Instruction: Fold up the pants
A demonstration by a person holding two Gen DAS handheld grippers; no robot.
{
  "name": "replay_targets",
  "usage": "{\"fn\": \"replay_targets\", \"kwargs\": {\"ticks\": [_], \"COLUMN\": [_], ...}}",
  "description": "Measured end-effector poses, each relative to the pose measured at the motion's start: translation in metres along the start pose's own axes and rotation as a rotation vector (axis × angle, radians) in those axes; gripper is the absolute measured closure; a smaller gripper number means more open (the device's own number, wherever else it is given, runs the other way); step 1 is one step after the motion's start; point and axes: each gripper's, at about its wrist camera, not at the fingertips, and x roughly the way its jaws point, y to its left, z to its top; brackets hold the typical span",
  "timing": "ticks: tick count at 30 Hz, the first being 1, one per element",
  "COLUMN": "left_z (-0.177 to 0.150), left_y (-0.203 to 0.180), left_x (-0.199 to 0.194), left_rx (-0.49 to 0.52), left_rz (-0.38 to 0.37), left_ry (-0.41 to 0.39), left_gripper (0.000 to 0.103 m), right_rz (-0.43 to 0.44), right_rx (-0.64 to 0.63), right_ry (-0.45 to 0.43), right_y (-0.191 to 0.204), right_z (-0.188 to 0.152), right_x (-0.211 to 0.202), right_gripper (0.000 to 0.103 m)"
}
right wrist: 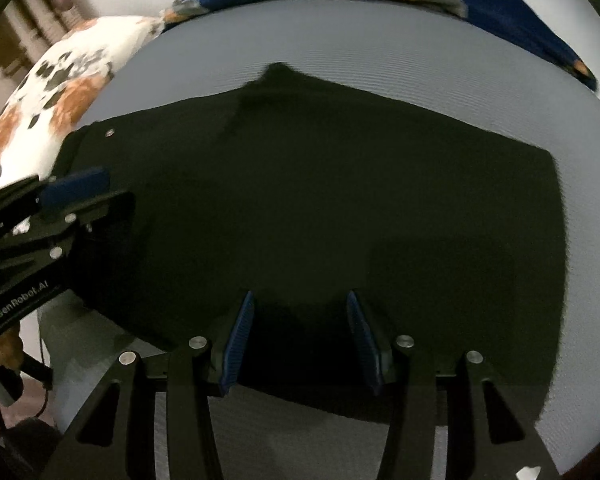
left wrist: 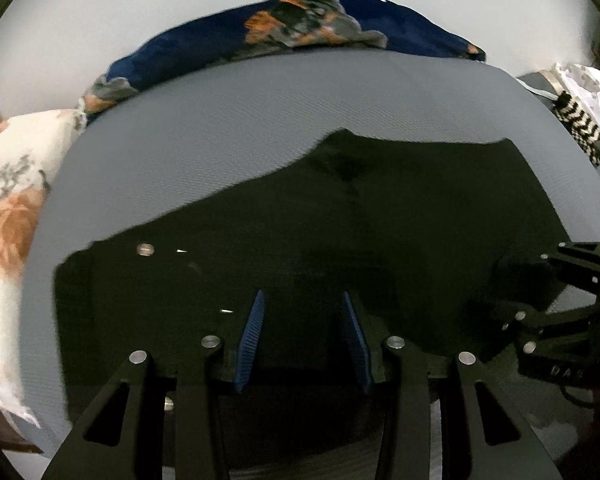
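The black pants [left wrist: 340, 240] lie flat on a grey bed sheet [left wrist: 220, 140], folded into a broad dark shape; they also fill the right wrist view [right wrist: 340, 200]. A metal button [left wrist: 145, 249] shows near their left edge, and in the right wrist view [right wrist: 109, 133]. My left gripper [left wrist: 304, 304] is open just above the pants' near edge, nothing between its blue pads. My right gripper [right wrist: 300, 300] is open over the pants' near edge, empty. Each gripper shows in the other's view, the right one [left wrist: 512, 276] and the left one [right wrist: 76, 188].
A navy floral pillow [left wrist: 300, 36] lies at the bed's far side. A white floral pillow [left wrist: 8, 200] lies at the left. A striped and white cloth pile [left wrist: 580, 108] sits at the far right. The bed's near edge [right wrist: 60, 360] drops to the floor.
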Motion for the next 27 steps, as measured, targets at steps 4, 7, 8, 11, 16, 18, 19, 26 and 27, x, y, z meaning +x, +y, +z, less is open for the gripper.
{"fn": "replay_targets", "kwargs": {"ticks": [4,7,8,11,16,18,19,26,27], "left_z": [0.000,0.000,-0.001,-0.006,-0.014,-0.019,-0.022,-0.049,-0.053], "left_y": [0.030,0.054,0.063,0.085,0.124,0.140,0.150,0.223,0.231], "left_x": [-0.011,-0.015,-0.016,-0.019,-0.023,-0.024,-0.024,-0.015,-0.011], "left_rx": [-0.021,-0.044,-0.055,-0.086,-0.147,-0.175,-0.195,-0.404,-0.427], "left_rz": [0.040,0.076,0.086,0.102,0.125,0.126,0.115,-0.095,-0.144], "left_ry": [-0.021,-0.026,-0.026,-0.030,-0.039,-0.038,-0.041,-0.018,-0.005], "left_gripper": [0.056,0.055,0.054,0.052,0.047,0.044,0.043,0.038,0.038], "right_rz": [0.023,0.036,0.044,0.060,0.069,0.069,0.067,0.072,0.071], "right_rx": [-0.041,-0.055,-0.057,-0.063,-0.051,-0.047,-0.044,-0.018,-0.010], "right_ry": [0.011,0.016,0.019,0.027,0.038,0.037,0.039,0.024,0.018], "right_y": [0.025,0.037,0.042,0.053,0.068,0.072,0.073,0.066,0.063], "right_z": [0.011,0.018,0.021,0.031,0.049,0.056,0.060,0.080,0.083], "right_x": [0.010,0.016,0.018,0.023,0.032,0.033,0.033,0.021,0.019], "right_gripper": [0.056,0.055,0.055,0.054,0.052,0.051,0.049,0.040,0.039]}}
